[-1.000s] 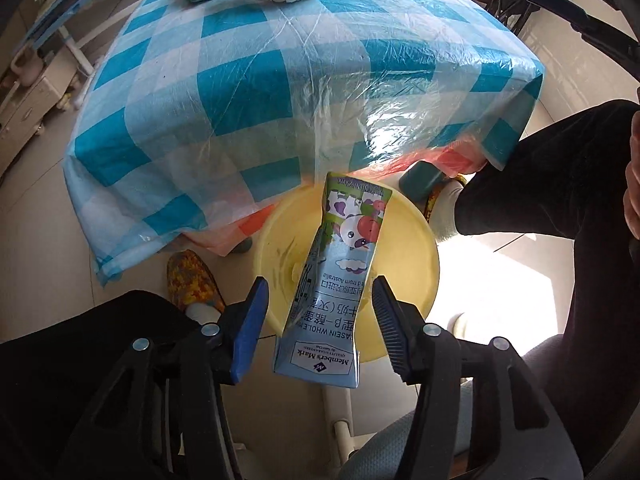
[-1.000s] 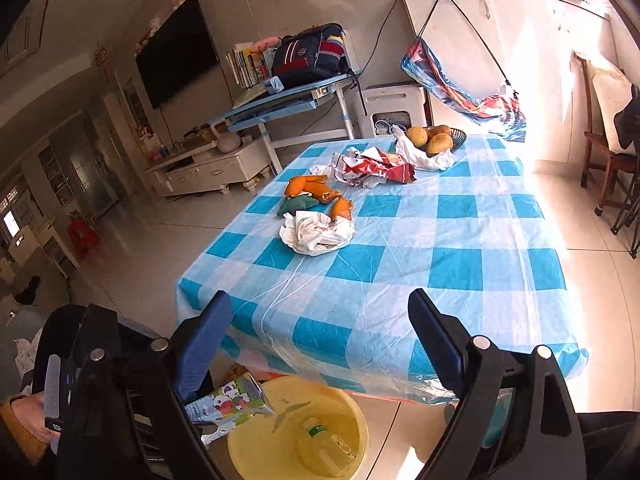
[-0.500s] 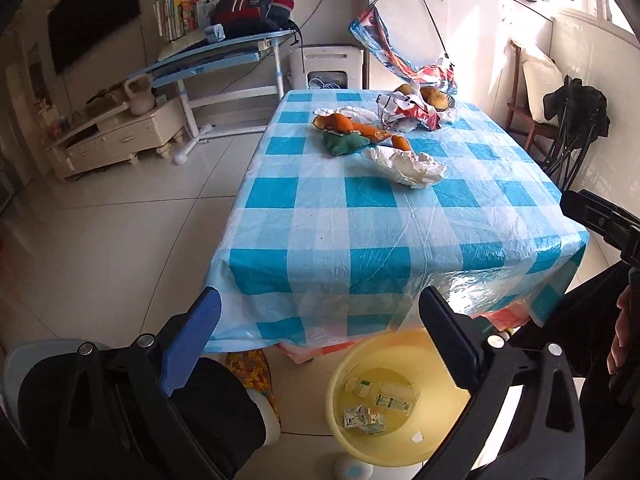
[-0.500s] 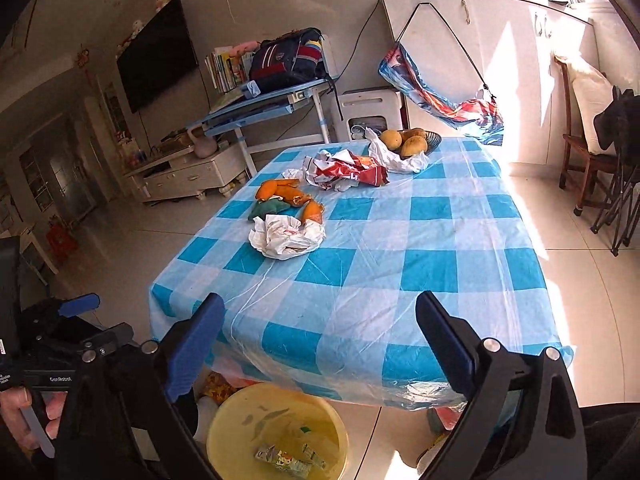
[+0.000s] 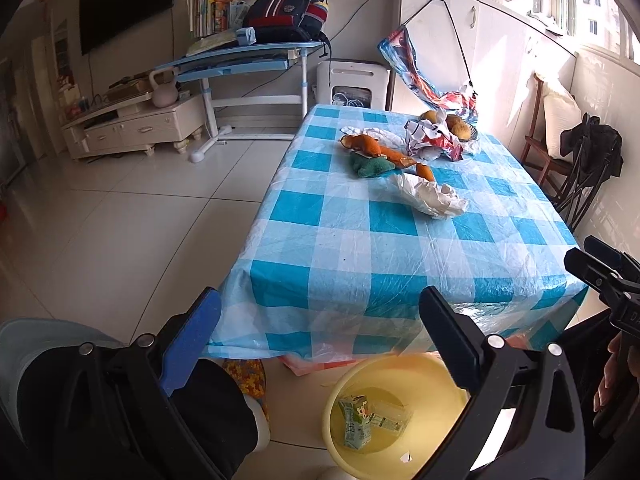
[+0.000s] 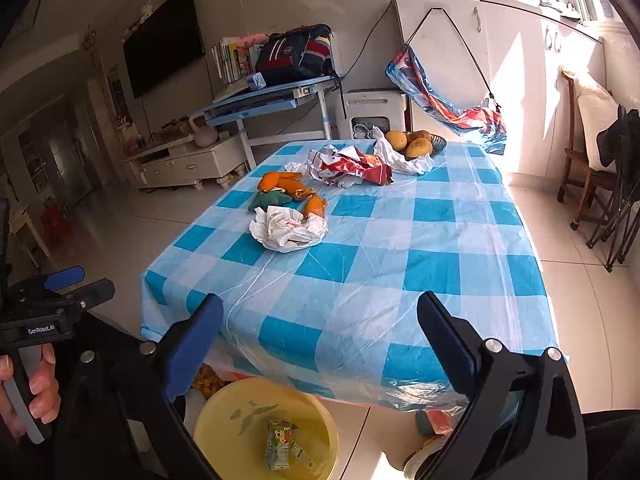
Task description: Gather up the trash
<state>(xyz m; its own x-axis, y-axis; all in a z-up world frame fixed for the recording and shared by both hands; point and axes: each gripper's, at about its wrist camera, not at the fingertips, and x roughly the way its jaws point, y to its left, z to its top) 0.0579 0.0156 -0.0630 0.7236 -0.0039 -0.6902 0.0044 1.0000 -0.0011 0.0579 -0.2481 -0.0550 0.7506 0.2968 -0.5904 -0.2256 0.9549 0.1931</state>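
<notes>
A dark television (image 5: 126, 0) hangs upper left; a backpack (image 5: 288, 14) sits on the blue desk (image 5: 240, 62) right of it.

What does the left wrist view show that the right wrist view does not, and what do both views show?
Only the left wrist view shows the right gripper at its right edge, and the open left gripper's own two fingers.

Only the right wrist view shows the left gripper with the hand on its handle, plus a clear look at the fruit bowl.

Both show the checked tablecloth, white crumpled bag, orange peels, red wrapper, and the yellow basin holding a milk carton.
</notes>
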